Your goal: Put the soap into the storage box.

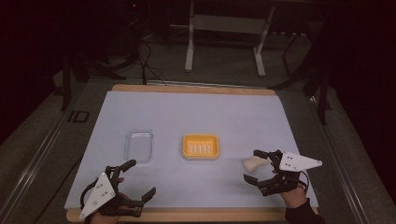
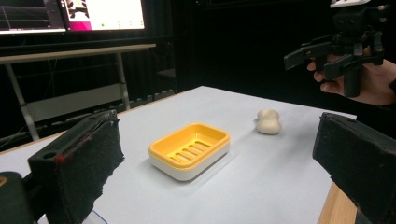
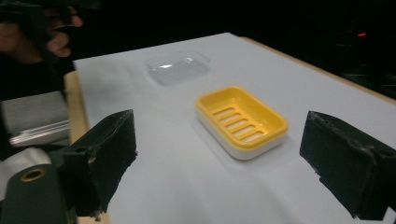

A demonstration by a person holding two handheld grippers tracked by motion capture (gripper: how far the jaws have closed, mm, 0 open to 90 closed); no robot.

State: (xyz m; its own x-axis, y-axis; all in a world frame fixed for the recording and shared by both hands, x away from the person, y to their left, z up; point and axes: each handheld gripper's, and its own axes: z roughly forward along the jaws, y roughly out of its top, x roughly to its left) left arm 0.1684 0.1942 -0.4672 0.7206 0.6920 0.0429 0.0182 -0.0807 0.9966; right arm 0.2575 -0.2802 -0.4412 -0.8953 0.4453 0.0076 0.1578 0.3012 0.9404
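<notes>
High view: yellow soap dish (image 1: 201,146) at centre of white table cover (image 1: 196,116), clear lid (image 1: 139,144) to its left, pale soap bar (image 1: 254,163) to its right. Right gripper (image 1: 252,165) beside soap bar, jaws spread, nothing pinched. Left gripper (image 1: 140,179) near table's front edge, jaws spread, empty.

Left gripper view: soap bar (image 2: 268,121) lies beyond soap dish (image 2: 190,149); right gripper (image 2: 310,63) held above table.

Right gripper view: soap dish (image 3: 240,120) between spread jaws' line of sight, clear lid (image 3: 177,66) farther off.
</notes>
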